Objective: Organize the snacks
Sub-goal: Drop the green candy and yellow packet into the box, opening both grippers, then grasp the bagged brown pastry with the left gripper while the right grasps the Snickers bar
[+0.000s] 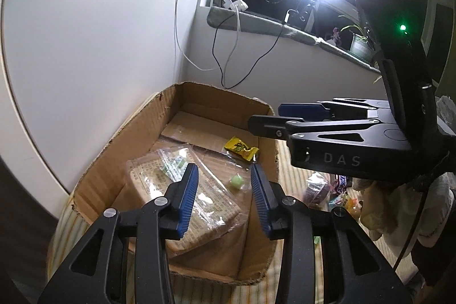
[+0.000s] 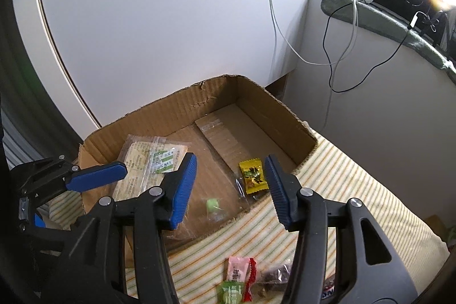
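Both tools are spread wide with nothing between the pads: left gripper (image 1: 223, 197), right gripper (image 2: 230, 188). Three wrapped snacks, pink (image 2: 237, 269), red (image 2: 250, 279) and green (image 2: 229, 293), sit nearest on the striped cloth (image 2: 342, 184), partly cut off. Beyond them, the cardboard box (image 2: 182, 107) holds three things: a clear-bagged packet (image 1: 188, 207), a small green candy (image 2: 213, 203), and a yellow candy (image 2: 253, 172).
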Motion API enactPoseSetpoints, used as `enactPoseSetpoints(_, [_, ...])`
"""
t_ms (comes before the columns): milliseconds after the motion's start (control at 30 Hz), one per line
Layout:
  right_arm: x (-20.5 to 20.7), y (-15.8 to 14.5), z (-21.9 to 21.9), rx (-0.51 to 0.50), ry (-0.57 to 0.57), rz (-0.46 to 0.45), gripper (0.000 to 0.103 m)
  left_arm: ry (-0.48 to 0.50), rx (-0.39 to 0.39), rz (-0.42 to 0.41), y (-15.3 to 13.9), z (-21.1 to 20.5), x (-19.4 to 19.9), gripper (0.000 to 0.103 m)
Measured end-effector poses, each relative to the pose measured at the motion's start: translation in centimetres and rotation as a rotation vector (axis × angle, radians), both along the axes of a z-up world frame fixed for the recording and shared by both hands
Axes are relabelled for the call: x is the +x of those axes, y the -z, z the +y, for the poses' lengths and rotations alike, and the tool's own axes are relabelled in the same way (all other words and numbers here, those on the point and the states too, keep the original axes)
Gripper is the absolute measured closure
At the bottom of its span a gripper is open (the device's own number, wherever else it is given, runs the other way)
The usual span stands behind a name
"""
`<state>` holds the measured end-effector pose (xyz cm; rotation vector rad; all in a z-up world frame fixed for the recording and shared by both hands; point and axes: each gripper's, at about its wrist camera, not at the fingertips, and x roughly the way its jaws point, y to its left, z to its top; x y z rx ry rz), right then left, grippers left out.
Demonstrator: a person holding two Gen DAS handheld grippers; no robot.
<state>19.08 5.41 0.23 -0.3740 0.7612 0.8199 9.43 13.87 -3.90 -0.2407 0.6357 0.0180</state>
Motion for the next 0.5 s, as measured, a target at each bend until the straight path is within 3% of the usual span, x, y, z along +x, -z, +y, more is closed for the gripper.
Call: enactPoseSetpoints(500, [-2.8, -1.7, -8.0, 0.003, 0.076, -0.046, 0.051, 0.072, -0.025, -0.008, -0.7, -4.4, -1.7, 0.066])
